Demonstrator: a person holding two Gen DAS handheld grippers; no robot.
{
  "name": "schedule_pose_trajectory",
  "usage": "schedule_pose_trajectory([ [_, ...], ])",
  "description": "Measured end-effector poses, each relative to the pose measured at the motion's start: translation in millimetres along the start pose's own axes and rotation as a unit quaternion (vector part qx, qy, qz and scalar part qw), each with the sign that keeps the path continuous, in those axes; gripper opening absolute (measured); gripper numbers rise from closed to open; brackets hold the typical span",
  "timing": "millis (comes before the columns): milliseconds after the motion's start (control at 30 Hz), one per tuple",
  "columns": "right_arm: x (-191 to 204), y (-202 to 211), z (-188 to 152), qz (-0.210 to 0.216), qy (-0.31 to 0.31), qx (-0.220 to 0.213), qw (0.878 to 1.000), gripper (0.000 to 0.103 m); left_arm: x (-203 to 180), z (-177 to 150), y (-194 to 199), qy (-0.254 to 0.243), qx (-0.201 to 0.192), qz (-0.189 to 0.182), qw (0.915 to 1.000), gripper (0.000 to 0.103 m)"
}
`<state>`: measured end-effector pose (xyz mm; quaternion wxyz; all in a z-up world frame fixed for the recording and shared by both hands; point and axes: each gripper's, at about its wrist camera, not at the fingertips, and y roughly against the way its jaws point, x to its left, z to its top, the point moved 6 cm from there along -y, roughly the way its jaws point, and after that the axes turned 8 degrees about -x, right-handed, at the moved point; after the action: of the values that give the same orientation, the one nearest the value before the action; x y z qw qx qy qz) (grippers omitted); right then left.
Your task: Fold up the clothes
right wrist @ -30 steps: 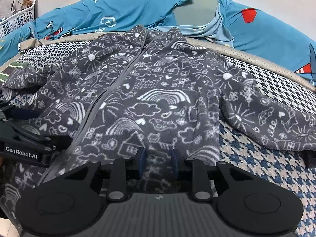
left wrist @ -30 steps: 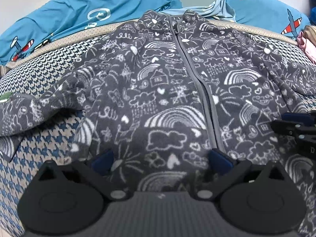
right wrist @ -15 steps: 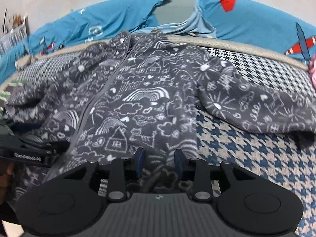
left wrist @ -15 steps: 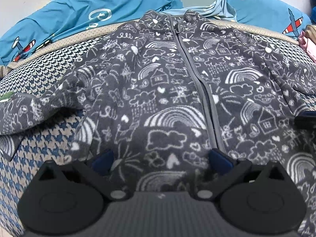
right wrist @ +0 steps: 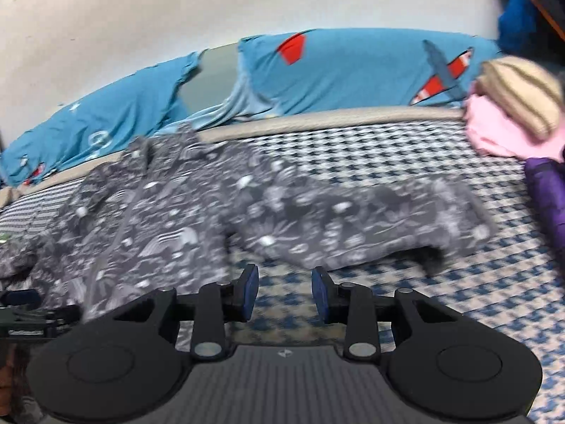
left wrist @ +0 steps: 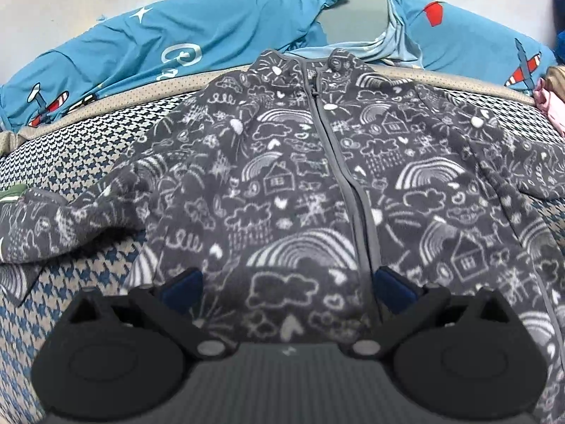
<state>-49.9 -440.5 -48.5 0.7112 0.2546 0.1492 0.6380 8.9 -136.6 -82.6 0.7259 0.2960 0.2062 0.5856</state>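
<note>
fleece jacket spread flat, both grippers apart from it

the left wrist view is sharp and looks straight up the grey fleece jacket (left wrist: pixel 300 183), which lies front-up on the houndstooth bed cover (left wrist: pixel 81 148) with its zip (left wrist: pixel 339 162) closed and running from 6 o'clock to the collar at 12 o'clock. white doodles of rainbows, houses, clouds and hearts cover the nubby pile. the left gripper (left wrist: pixel 287 288) stands released, its 2 blue pads wide apart over the hem, with fabric showing between them but no pad pressing on it. 1 sleeve trails off toward 9 o'clock, rumpled and slightly lifted off the cover.

the right wrist view is blurred and shows what the other does not: the jacket's other sleeve (right wrist: pixel 370 226) stretched out toward 3 o'clock, and a stack of folded clothes (right wrist: pixel 515 106) at 2 o'clock, a beige striped knit on top of something pink, with a purple item (right wrist: pixel 545 194) below it. the right gripper (right wrist: pixel 284 295) has just been opening; its jaws stand parted with only the blue-and-cream check between them, the jacket's edge lying just beside it toward 10 o'clock. the left gripper's dark body shows at 8 o'clock there.

both views share the smooth blue bedding (left wrist: pixel 219 31) with red aeroplane prints along 12 o'clock, and a pale wall (right wrist: pixel 176 10) behind it.
</note>
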Motion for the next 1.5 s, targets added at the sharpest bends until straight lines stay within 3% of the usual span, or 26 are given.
schedule_pose_trajectory([
  [200,-34,10,20,-0.052,0.001,-0.035,0.998,0.032,0,-2,-7,0.008,0.014,-0.001,0.9999,0.103],
  [367,-82,17,39,-0.124,-0.027,-0.06,0.99,0.032,0,-5,-8,0.011,0.019,-0.004,0.9998,0.103],
  [533,-130,2,40,-0.188,-0.057,-0.036,0.98,0.032,0,-5,-10,0.013,0.021,-0.004,0.9997,0.103],
  [633,-151,-12,32,-0.199,-0.085,-0.012,0.976,0.032,0,-5,-10,0.015,0.023,-0.006,0.9996,0.103],
  [833,-173,-27,23,-0.169,-0.159,0.001,0.973,0.033,-1,-6,-11,0.013,0.023,-0.007,0.9996,0.103],
  [1067,-169,-51,11,-0.173,-0.143,0.024,0.974,0.036,-3,-5,-12,0.008,0.022,-0.009,0.9997,0.103],
  [1233,-165,-59,11,-0.18,-0.124,0.008,0.976,0.036,-6,-5,-13,0.003,0.02,-0.009,0.9998,0.103],
  [1267,-165,-60,11,-0.182,-0.126,0.005,0.975,0.035,-5,-5,-13,0.002,0.02,-0.009,0.9998,0.103],
  [1367,-165,-60,12,-0.184,-0.124,-0.002,0.975,0.017,-6,-5,-13,0.001,0.02,-0.01,0.9998,0.103],
  [1500,-165,-54,18,-0.19,-0.13,-0.016,0.973,0.006,-6,-4,-12,-0.001,0.02,-0.01,0.9998,0.103],
])
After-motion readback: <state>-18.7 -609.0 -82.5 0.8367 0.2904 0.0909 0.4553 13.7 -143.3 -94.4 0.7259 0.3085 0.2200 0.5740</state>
